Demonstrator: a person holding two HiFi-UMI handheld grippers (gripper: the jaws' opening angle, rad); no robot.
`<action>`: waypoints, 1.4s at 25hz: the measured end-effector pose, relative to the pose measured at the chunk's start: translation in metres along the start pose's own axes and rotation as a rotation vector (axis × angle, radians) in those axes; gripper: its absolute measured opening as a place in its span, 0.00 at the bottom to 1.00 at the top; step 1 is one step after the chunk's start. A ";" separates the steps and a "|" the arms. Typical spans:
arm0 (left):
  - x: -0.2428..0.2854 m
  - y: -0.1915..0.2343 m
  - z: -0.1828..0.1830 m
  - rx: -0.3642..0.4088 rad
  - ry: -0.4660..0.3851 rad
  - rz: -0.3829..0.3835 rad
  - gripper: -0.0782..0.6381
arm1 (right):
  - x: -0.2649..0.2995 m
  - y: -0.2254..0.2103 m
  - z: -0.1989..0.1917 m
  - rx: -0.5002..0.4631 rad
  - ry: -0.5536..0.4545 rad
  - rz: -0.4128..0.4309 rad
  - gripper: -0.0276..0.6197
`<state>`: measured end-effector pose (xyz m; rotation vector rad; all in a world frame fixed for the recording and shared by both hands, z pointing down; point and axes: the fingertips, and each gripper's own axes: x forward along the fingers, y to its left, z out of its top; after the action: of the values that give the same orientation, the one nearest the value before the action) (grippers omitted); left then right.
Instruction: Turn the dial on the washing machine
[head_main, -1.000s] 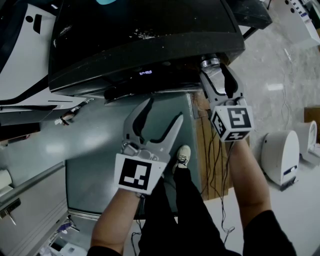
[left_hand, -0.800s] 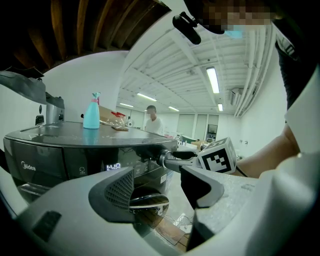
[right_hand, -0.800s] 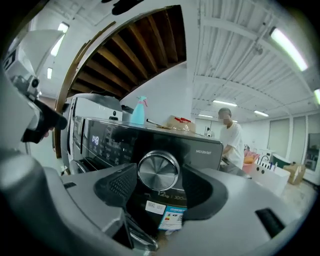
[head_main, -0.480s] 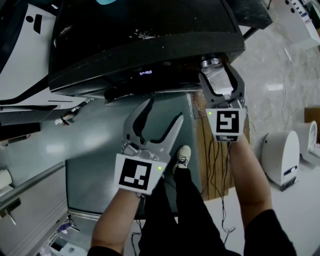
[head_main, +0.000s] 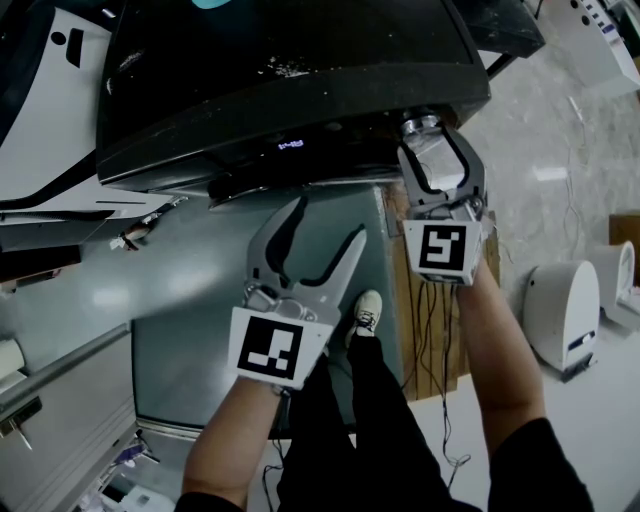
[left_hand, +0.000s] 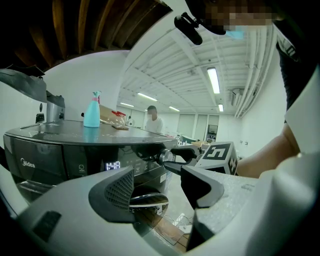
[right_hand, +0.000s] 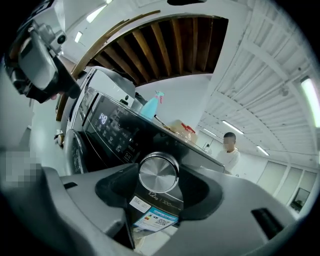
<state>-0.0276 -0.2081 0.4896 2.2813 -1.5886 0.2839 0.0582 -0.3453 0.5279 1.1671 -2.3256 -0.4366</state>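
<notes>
Clearly the round silver dial (right_hand: 158, 172) sits within the right claw (head_main: 430, 140), jaws closing.

Brushed metal dial (right_hand: 158, 172), glossy black washing machine (head_main: 300, 60), matt grey plastic fingers (right_hand: 116, 194)

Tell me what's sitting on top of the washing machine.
A teal spray bottle stands on the washing machine, with a clear packet lying beside it. The back of the top is hidden behind them.
</notes>
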 end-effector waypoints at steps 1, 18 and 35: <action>0.000 0.000 0.000 0.000 0.000 0.000 0.49 | 0.000 0.000 0.001 0.013 -0.008 0.002 0.43; -0.006 0.000 -0.003 0.001 -0.004 0.000 0.49 | -0.001 -0.011 -0.008 0.483 -0.065 0.065 0.46; -0.007 0.002 -0.006 -0.004 0.001 0.005 0.49 | 0.001 0.001 -0.002 0.059 0.002 0.017 0.47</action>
<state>-0.0316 -0.2006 0.4928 2.2744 -1.5933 0.2832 0.0584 -0.3453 0.5306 1.1737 -2.3591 -0.3633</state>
